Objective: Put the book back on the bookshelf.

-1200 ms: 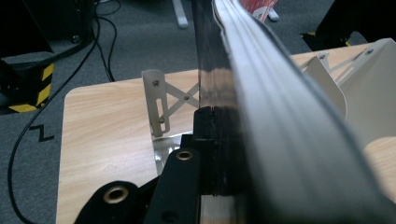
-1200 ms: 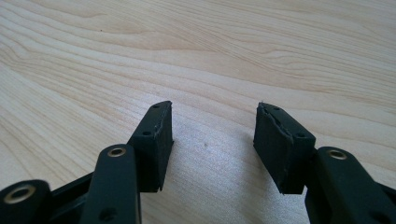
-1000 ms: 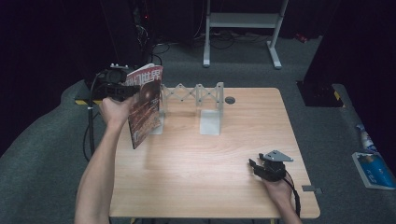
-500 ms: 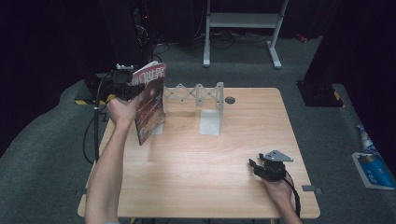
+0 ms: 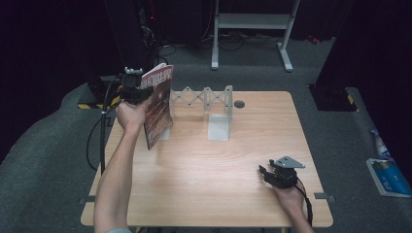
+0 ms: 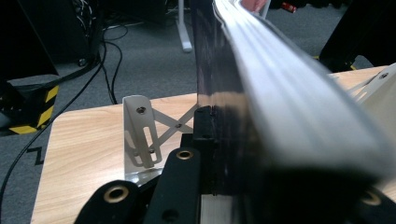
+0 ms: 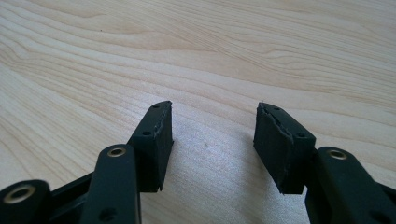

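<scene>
Glossy magazine point(image 5: 158, 108): clenched upright in my left claw point(image 5: 132, 87) beside the rack point(image 5: 210, 104), likely for slotting. Right claw point(image 5: 273, 176): released, parked on bench point(image 5: 204, 179).

The left gripper point(image 5: 138, 90) is raised at ten o'clock, forearm stretched forward, jaws clamped. The right gripper point(image 5: 265, 172) rests low at four o'clock, jaws spread apart.

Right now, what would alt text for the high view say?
A person's left claw holds a magazine upright by a white expanding rack on a wooden table, while the right claw rests open near the front edge.
</scene>
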A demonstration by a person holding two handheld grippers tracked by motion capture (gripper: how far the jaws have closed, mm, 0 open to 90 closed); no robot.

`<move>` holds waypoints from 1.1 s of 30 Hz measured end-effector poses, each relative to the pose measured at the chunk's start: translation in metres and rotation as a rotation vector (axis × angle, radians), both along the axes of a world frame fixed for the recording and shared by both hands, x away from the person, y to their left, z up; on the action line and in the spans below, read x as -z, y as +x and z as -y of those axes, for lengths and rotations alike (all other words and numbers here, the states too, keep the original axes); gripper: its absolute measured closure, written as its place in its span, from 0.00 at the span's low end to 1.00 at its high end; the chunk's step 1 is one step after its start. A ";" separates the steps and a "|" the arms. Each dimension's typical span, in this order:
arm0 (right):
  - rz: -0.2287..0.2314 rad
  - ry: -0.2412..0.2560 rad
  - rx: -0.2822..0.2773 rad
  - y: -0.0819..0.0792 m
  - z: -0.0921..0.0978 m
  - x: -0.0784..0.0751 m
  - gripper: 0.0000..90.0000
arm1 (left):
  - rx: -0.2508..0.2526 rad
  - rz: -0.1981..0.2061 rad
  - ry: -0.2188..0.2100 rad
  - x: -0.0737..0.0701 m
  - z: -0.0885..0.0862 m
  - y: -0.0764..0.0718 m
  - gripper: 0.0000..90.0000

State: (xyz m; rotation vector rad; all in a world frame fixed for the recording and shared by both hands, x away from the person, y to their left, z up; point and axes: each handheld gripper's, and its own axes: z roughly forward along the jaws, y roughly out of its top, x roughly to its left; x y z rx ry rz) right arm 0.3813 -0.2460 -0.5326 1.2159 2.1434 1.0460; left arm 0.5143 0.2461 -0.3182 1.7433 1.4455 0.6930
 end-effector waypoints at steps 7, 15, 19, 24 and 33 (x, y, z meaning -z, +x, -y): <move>0.003 0.000 -0.001 0.000 0.000 0.000 0.52 | 0.005 0.013 -0.031 0.007 -0.003 -0.002 0.93; 0.001 0.001 0.000 0.000 0.000 0.000 0.52 | 0.019 -0.006 -0.013 0.010 -0.005 -0.008 0.92; 0.001 0.001 0.000 0.000 0.000 0.000 0.52 | 0.036 -0.037 0.011 0.010 -0.002 -0.009 0.91; 0.001 0.001 0.000 0.000 0.000 0.000 0.52 | 0.047 -0.081 0.048 0.010 0.000 -0.012 0.91; 0.001 -0.001 -0.001 0.000 0.000 0.000 0.52 | 0.060 -0.151 0.064 0.004 -0.004 -0.014 0.91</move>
